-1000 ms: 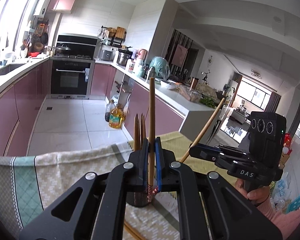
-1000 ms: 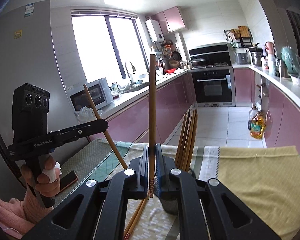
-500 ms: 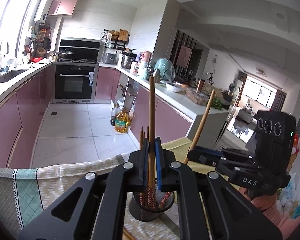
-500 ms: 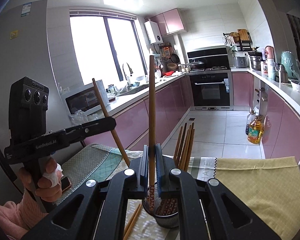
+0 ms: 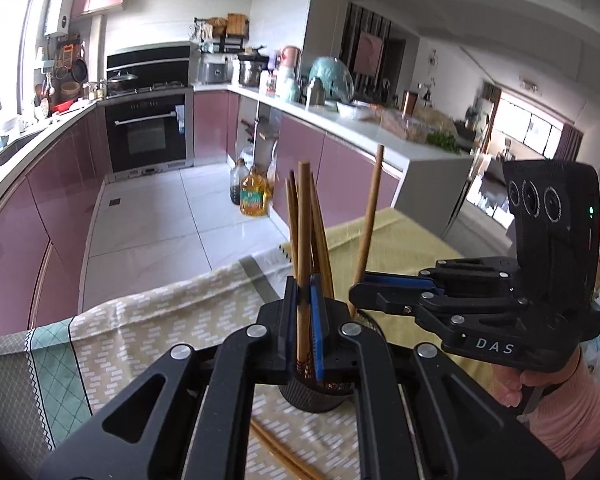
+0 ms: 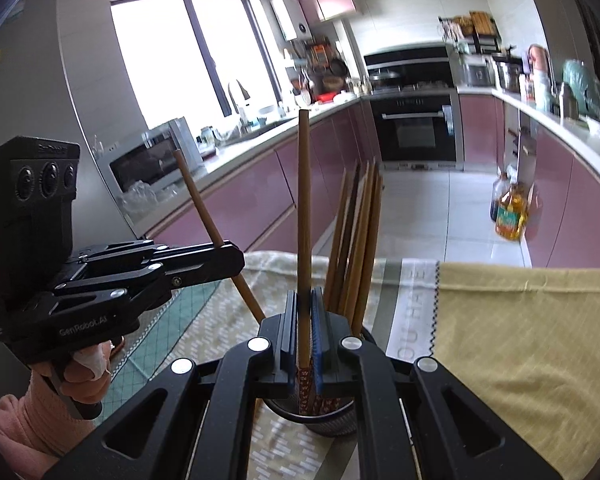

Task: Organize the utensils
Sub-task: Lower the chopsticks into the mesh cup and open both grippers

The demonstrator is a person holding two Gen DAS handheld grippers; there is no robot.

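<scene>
A dark mesh holder [image 6: 332, 420] on the tablecloth [image 5: 160, 320] sits directly below both grippers. Each chopstick stands near upright, patterned tip at the holder's mouth: the left gripper [image 5: 302, 320] clamps one [image 5: 303, 240], the right gripper [image 6: 303, 320] another [image 6: 304, 220]. Chopsticks already standing inside [image 6: 356, 248] crowd the holder; two loose ones [image 5: 284, 456] lie beside it.

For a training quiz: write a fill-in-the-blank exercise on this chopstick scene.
1. Each gripper is shut on one ____.
2. The chopsticks are going into a dark ____ on the cloth.
3. Loose chopsticks lie on the ____ beside the holder.
4. The oil bottles stand on the ____.

Missing: chopstick; holder; cloth; floor
</scene>
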